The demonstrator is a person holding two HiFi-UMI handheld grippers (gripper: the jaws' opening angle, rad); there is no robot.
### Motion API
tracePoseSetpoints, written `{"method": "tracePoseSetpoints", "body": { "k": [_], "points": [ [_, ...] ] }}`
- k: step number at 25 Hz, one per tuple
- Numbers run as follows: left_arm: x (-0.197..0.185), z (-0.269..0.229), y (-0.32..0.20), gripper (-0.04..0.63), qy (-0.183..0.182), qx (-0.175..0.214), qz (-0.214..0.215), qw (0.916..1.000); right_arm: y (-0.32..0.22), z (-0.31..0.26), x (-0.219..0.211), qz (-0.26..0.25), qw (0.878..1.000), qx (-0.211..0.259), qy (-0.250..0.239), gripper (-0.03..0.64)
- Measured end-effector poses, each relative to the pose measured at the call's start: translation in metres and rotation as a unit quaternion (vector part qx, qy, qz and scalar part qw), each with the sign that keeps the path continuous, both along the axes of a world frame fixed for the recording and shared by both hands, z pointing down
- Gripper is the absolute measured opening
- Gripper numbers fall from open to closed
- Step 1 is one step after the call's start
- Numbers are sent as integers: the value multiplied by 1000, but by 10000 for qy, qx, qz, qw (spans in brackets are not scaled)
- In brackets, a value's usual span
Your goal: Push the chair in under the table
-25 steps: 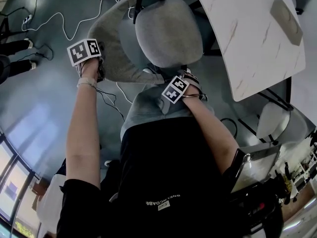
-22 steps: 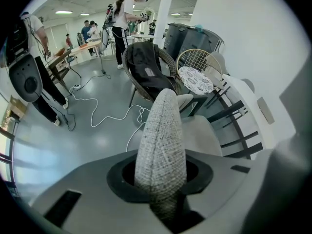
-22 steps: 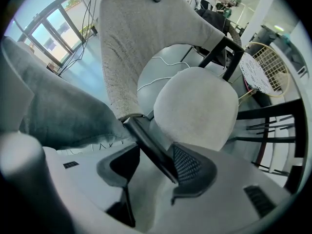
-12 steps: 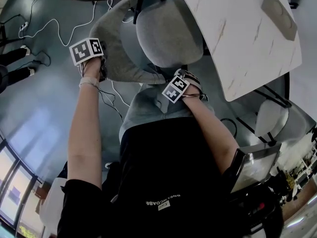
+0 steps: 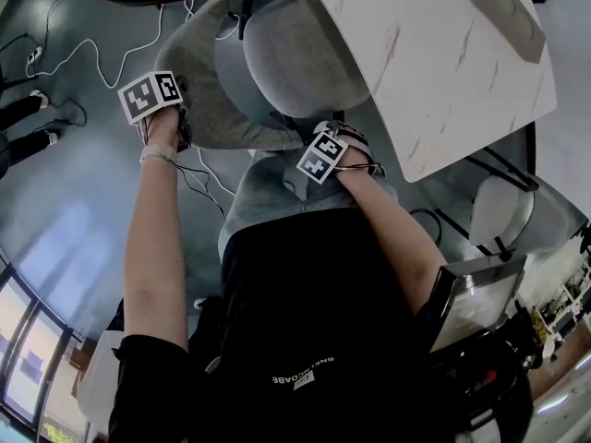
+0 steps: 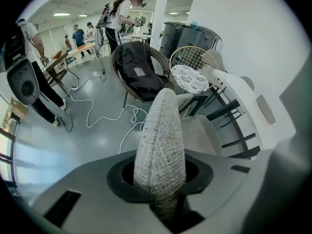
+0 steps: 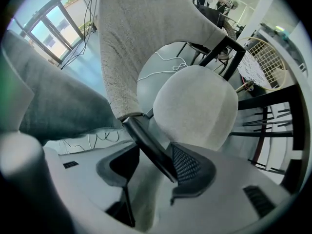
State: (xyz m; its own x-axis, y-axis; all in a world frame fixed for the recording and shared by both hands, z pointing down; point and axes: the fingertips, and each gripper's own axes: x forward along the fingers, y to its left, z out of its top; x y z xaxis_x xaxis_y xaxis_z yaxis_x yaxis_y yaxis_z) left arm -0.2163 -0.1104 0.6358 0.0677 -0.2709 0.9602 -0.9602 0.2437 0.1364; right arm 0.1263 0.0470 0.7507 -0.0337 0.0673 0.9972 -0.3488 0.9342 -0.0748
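The grey fabric chair (image 5: 305,58) stands with its round seat partly beneath the edge of the white marble table (image 5: 443,53). My left gripper (image 5: 175,127) is at the left end of the curved backrest (image 5: 199,81). In the left gripper view the left gripper (image 6: 160,177) is shut on the backrest's padded edge (image 6: 161,140). My right gripper (image 5: 337,150) is at the backrest's right end. In the right gripper view the right gripper (image 7: 153,167) has the chair's black frame bar (image 7: 148,147) between its jaws. The bar lies against the meshed right pad (image 7: 187,165), with a gap to the left pad.
White cables (image 5: 102,53) trail over the grey floor left of the chair. A wicker chair holding a black bag (image 6: 139,72) stands beyond. Another pale chair (image 5: 499,215) sits under the table's right side. A grey block (image 5: 506,3) lies on the tabletop. People (image 6: 122,18) stand far off.
The chair has slid toward the table with both grippers on it. The tabletop's edge now covers more of the seat.
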Motion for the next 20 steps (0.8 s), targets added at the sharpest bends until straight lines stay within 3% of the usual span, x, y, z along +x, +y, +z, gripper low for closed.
{"method": "tracePoseSetpoints", "body": {
  "k": [7, 13, 20],
  "points": [
    [17, 3, 7, 115, -33, -11, -166, 9999, -2, 19, 22, -280, 9995, 91, -121, 212],
    [31, 2, 16, 115, -54, -8, -342, 9994, -10, 4, 40, -220, 9996, 69, 133, 216],
    [41, 3, 24, 115, -52, -11, -450, 9990, -8, 21, 54, -432, 9989, 155, 107, 216]
  ]
}}
